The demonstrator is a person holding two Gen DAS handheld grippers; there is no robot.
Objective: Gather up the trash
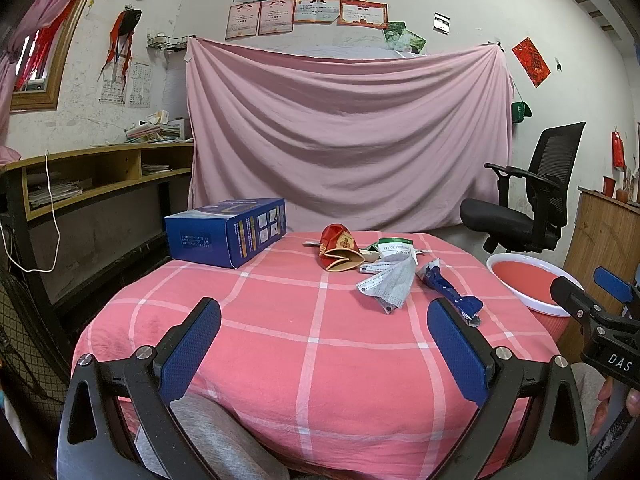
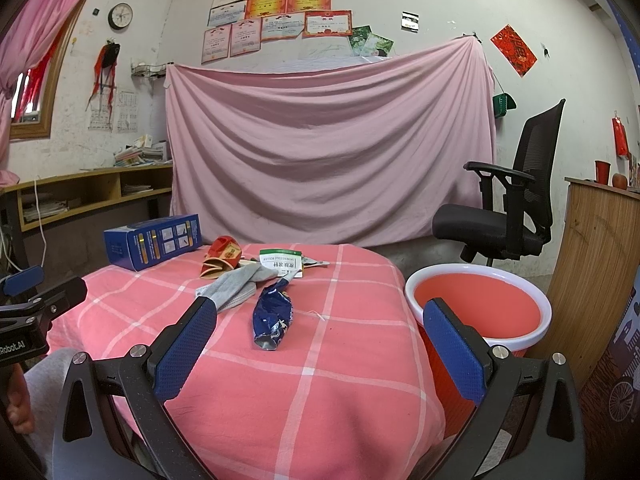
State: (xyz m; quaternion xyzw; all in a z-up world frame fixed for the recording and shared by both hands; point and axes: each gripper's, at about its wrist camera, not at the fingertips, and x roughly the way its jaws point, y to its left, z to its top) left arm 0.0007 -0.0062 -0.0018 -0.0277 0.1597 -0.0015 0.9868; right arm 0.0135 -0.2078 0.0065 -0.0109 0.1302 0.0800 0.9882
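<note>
My left gripper (image 1: 324,352) hangs over the near edge of the checked cloth (image 1: 320,360), jaws spread wide and holding nothing. My right gripper (image 2: 320,356) sits beside it, jaws likewise spread and bare, its right finger in front of the red bin (image 2: 476,308) that stands just off the table's right side. Past my fingers lies a crumpled blue wrapper (image 2: 272,316), with a grey mask (image 2: 236,286) just left of it. Behind those rest a white-and-green packet (image 2: 280,262) and a red pouch (image 2: 222,260). Farthest back, at the left corner, sits a blue box (image 2: 154,240).
</note>
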